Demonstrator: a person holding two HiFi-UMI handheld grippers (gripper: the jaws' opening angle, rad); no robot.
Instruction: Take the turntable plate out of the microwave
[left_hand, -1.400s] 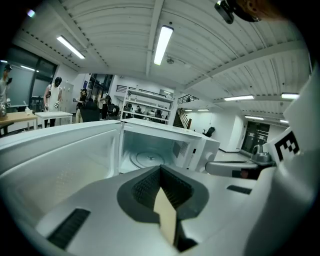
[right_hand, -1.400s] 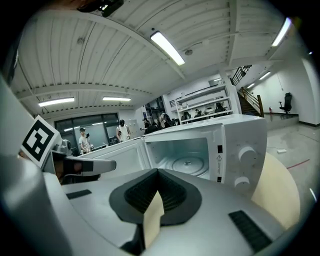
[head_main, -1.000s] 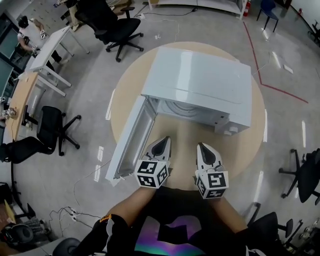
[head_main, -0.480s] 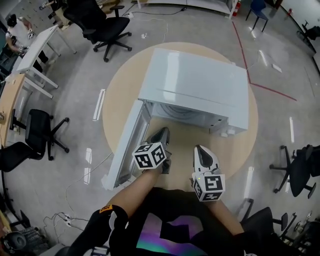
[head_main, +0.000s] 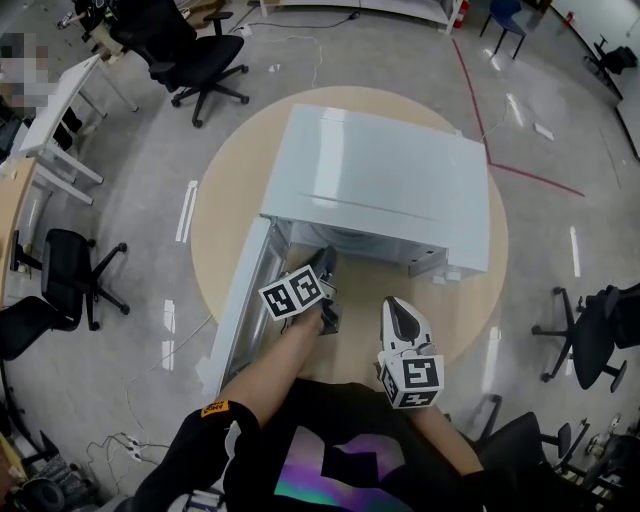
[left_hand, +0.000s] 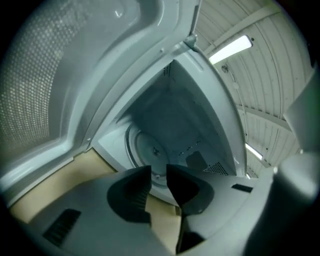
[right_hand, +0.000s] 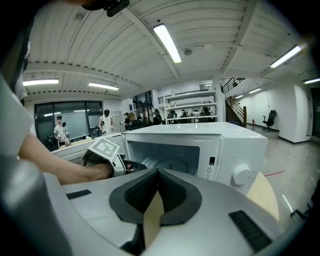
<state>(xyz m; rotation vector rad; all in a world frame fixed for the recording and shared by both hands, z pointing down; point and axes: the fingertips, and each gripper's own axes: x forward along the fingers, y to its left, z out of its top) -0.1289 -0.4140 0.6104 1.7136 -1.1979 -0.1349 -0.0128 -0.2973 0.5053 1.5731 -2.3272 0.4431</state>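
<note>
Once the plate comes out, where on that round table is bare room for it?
Barest: the table strip between the microwave front and the near rim, right of the right gripper. A narrow arc lies beyond the open door. Crowded: the doorway, where the left gripper points in, jaws just opening, empty.

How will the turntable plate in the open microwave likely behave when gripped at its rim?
The turntable plate looks like a smooth glass disc, so it is probably stiff, rather heavy and slippery at the rim. It lies flat on the microwave floor, so it may tilt when lifted by one edge. It is likely fragile if dropped.
</note>
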